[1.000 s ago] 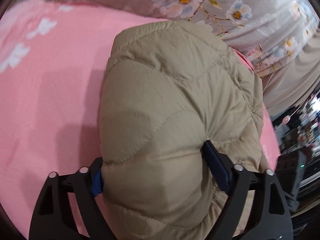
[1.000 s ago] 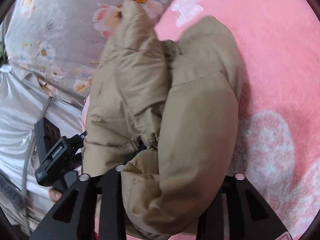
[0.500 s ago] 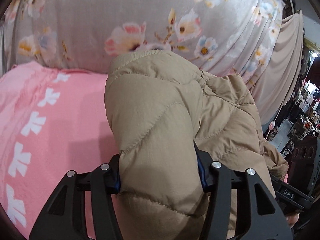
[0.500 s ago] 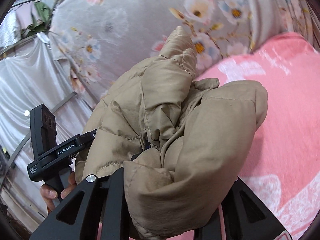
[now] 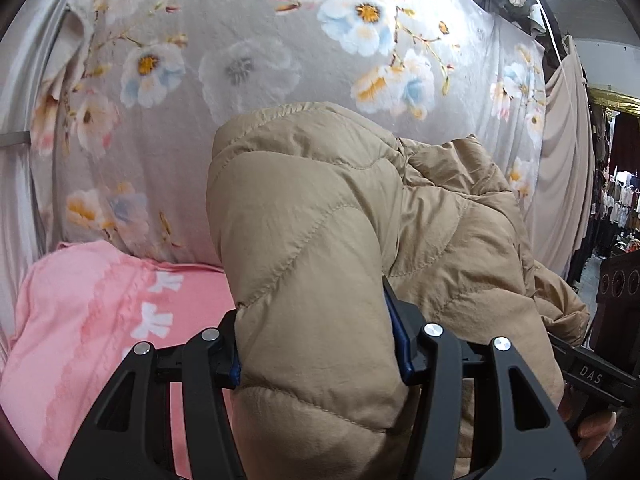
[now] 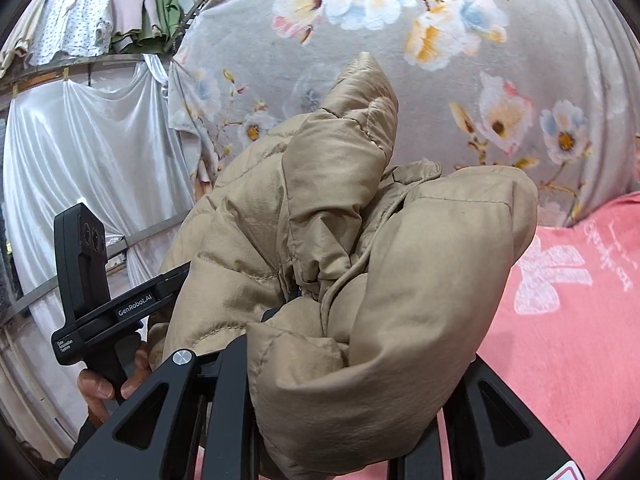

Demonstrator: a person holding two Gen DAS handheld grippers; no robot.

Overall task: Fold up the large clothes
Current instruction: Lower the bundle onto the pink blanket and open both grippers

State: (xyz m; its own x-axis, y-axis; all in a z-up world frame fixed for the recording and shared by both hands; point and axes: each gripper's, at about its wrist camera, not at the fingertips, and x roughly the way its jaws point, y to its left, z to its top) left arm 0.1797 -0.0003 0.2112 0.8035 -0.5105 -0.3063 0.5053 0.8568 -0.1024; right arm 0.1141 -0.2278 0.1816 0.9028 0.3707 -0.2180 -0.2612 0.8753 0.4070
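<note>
The left wrist view alone shows the far left corner of the bed, where the pink blanket point(image 5: 92, 320) with its white bow pattern runs up to the grey floral sheet point(image 5: 248, 60) hung behind it, and, off to the right, a beige curtain point(image 5: 568, 168) and a dim shop aisle with racks of clothes point(image 5: 620, 208). The right wrist view alone shows a white satin drape point(image 6: 88, 152) on a rail, shirts on hangers point(image 6: 92, 16) above it, and the person's left hand point(image 6: 104, 388) wrapped round the handle of the left gripper's body. In the left wrist view, fingers of the right hand point(image 5: 592, 424) show at the right edge, below a black bar marked DAS. The tan quilted puffer jacket point(image 5: 320, 248) is lifted clear of the bed, strung between the two grippers and bunched in front of both lenses. The left gripper point(image 5: 316, 352) is clamped on a thick padded fold, its blue pads pressing in from both sides. The right gripper point(image 6: 344, 412) grips a crumpled wad of the same jacket point(image 6: 400, 280); its pads are buried in fabric, but the cloth bulges out from between the black fingers. The pink blanket lies open and flat under and beyond both grippers, toward the bed's back edge at the floral sheet.
</note>
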